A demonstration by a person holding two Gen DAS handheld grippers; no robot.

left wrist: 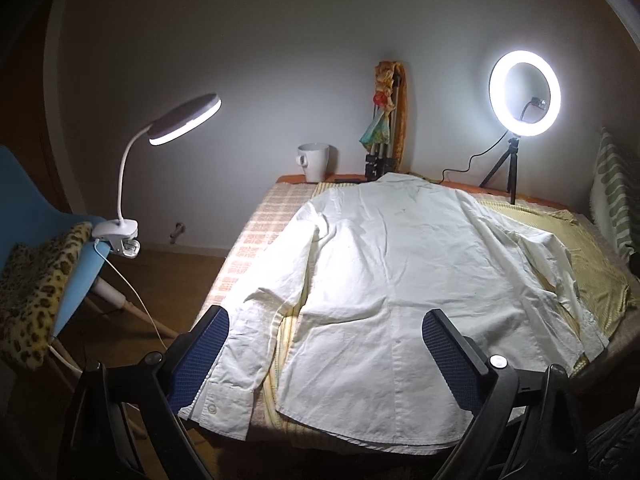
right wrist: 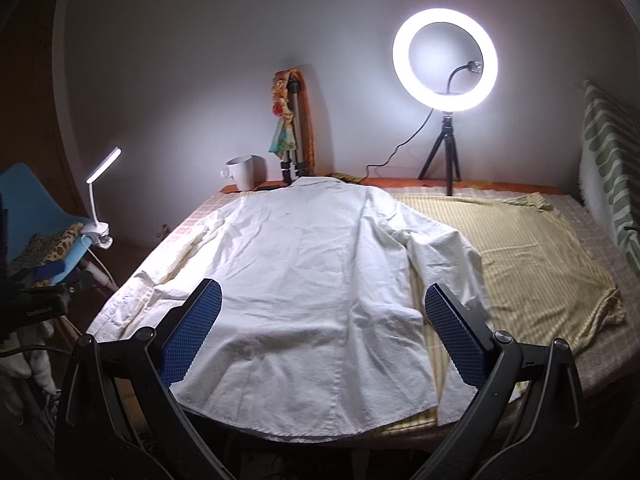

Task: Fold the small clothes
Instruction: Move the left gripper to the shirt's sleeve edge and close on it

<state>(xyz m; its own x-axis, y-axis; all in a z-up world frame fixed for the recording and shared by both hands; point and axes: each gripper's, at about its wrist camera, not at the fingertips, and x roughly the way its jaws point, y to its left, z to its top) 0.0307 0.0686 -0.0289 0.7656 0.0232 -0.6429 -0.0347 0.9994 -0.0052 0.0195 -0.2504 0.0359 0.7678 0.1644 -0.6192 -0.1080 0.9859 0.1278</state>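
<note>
**Both claws open above an unfolded shirt**

Left claw [left wrist: 326,336] hangs with its jaws wide apart over the near hem and holds nothing. Right claw [right wrist: 322,312] is the same, apart and empty. The shirt [left wrist: 384,264] lies flat on the table [right wrist: 520,248], back side up, collar at the far end, sleeves spread to both sides. I judge that no fold is made yet: sleeves, sides and the final fold all remain.

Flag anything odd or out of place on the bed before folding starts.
Nothing is spilled or damaged. The white shirt lies back up and wrinkled; its left cuff overhangs the bed edge. A white mug stands upright beyond the collar.
</note>
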